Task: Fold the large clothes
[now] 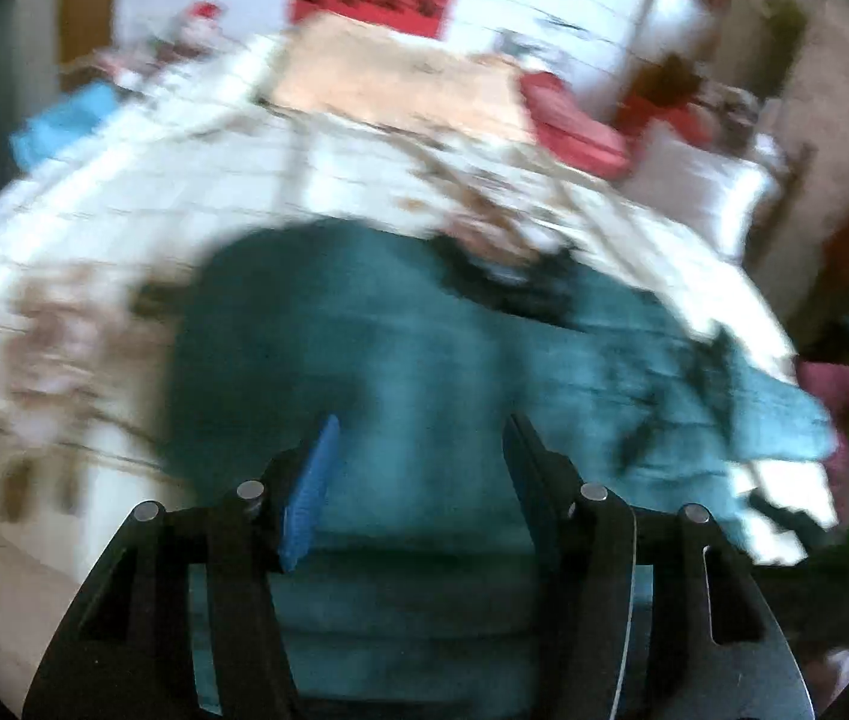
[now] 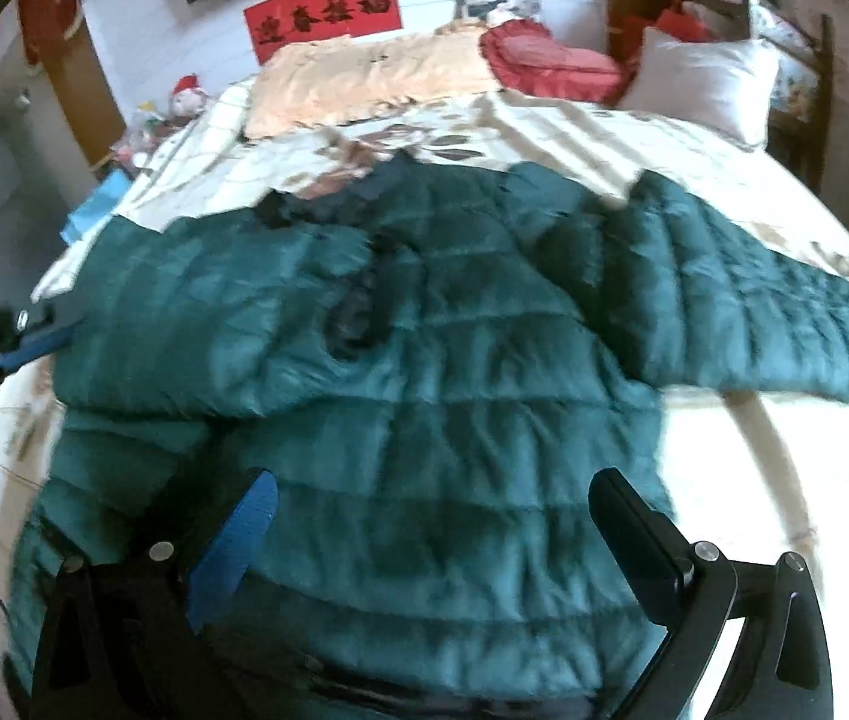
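Note:
A large dark green quilted jacket (image 2: 424, 372) lies spread on the bed (image 2: 604, 126), collar far, one sleeve (image 2: 772, 312) stretched to the right and the other folded across the chest. My right gripper (image 2: 433, 492) is open and empty just above the jacket's lower body. My left gripper (image 1: 421, 426) is open and empty over the jacket (image 1: 364, 360), seen blurred in the left wrist view. The left gripper also shows in the right wrist view (image 2: 34, 339) at the jacket's left edge.
The bed carries a floral sheet (image 1: 124, 192), an orange blanket (image 2: 364, 78), a red cushion (image 2: 544, 60) and a white pillow (image 2: 706, 78) at its far end. A red banner (image 2: 322, 18) hangs on the wall. Clutter lies at the bed's left side (image 2: 148, 120).

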The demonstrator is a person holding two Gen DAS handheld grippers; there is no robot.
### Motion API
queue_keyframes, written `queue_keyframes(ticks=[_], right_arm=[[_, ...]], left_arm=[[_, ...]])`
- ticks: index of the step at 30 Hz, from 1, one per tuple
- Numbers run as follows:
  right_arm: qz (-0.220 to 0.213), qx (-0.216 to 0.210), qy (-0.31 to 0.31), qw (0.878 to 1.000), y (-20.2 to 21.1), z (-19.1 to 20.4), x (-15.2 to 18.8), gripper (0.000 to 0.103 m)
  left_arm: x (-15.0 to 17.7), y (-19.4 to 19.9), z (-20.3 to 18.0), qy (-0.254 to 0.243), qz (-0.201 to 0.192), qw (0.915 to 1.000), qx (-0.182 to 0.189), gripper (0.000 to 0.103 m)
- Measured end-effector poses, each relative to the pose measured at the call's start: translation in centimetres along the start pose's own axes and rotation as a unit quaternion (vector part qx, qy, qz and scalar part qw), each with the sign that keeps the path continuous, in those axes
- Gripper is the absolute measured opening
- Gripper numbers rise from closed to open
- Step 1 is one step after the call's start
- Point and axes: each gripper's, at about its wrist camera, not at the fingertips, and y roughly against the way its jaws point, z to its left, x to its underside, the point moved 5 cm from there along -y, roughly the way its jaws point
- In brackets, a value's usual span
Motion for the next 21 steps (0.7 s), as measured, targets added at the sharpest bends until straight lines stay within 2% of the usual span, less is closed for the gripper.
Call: queue_keyframes(ticks=[1,3,6,8,10,11,12,13,15,18,21], right_arm=[[-0.003,-0.007,-0.001,1.000,-0.4,0.4,-0.8,0.103],[-0.002,-0.014,-0.006,1.000,-1.4,0.9,-2.6,0.103],[0.012,-0.027,-0.009,1.000,-3.7,1.6,-4.4,0.103],[0.025,-0.021,-0.006,0.999,-5.5,1.9,-5.5,0.103],[0.038,-0.011,-0.006,0.999,-7.2,2.1,-6.0,0.097],[0.047,-0.015,-0.012,0.999,-8.0,2.2,-6.2,0.086],[0.055,-0.031,-0.022,0.998,-8.7,2.2,-6.1,0.069],[0.060,-0.057,-0.037,0.996,-9.2,2.4,-6.1,0.060],[0.055,-0.076,-0.053,0.994,-9.6,2.3,-6.1,0.041],[0.032,-0.072,-0.042,0.996,-8.8,2.6,-6.3,0.023],[-0.011,-0.051,-0.011,0.999,-6.4,2.5,-7.1,0.017]], left_arm=[[-0.1,0.1,2.2,0.009,-0.003,0.9995,-0.030,0.057],[0.3,0.0,5.8,0.035,-0.001,0.9975,-0.061,0.057],[1.2,-0.3,10.0,0.079,0.004,0.9930,-0.088,0.057],[2.2,-0.8,12.0,0.100,0.012,0.9897,-0.101,0.057],[3.3,-1.5,13.4,0.108,0.028,0.9873,-0.113,0.057],[3.9,-2.0,13.8,0.108,0.036,0.9861,-0.122,0.057],[4.2,-2.2,14.1,0.107,0.040,0.9853,-0.127,0.057],[4.7,-2.6,14.3,0.105,0.047,0.9844,-0.133,0.057],[5.4,-3.5,14.4,0.101,0.060,0.9837,-0.136,0.057],[6.0,-4.6,14.2,0.096,0.077,0.9824,-0.140,0.057],[6.2,-5.0,14.0,0.102,0.083,0.9817,-0.138,0.057]])
